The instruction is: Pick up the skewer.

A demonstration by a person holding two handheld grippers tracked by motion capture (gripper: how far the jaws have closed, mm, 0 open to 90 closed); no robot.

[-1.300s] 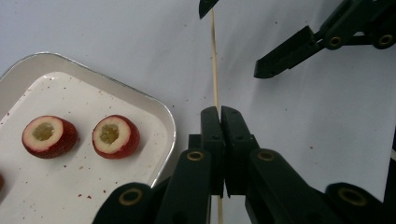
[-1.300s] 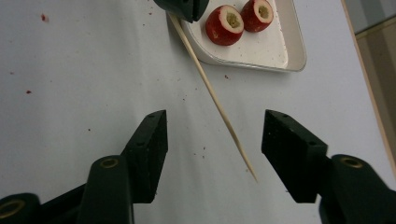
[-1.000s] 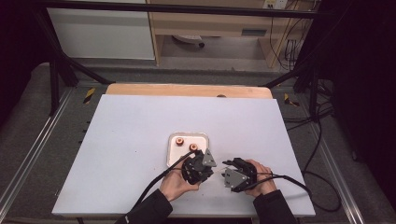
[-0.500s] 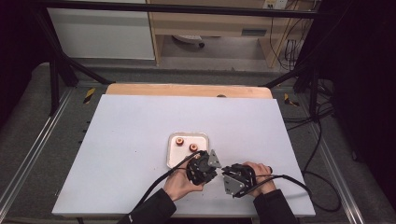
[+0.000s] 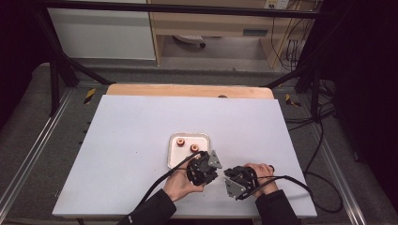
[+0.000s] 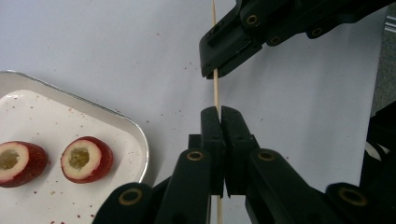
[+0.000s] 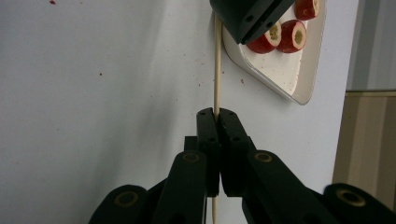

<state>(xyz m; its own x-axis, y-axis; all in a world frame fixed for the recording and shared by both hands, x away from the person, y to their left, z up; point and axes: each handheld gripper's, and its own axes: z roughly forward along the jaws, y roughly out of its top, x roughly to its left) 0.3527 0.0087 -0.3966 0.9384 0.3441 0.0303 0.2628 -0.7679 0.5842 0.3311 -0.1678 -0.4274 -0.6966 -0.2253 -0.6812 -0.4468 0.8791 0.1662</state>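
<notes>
Skewer sits between both hand-held grippers, just above the worktop near its front edge, right of the tray. We see the left hand-held gripper clamped on the skewer, and the right hand-held gripper has just been closing and now pinches it too, so the thin stick spans the short gap between them. Risk as we judge it: two grips on one thin stick, so any twist or pull apart could bend or snap it, or slide it through the pads. The two cored red fruit pieces lie in the tray, unskewered; a crooked skewer would miss the core hole or split them
</notes>
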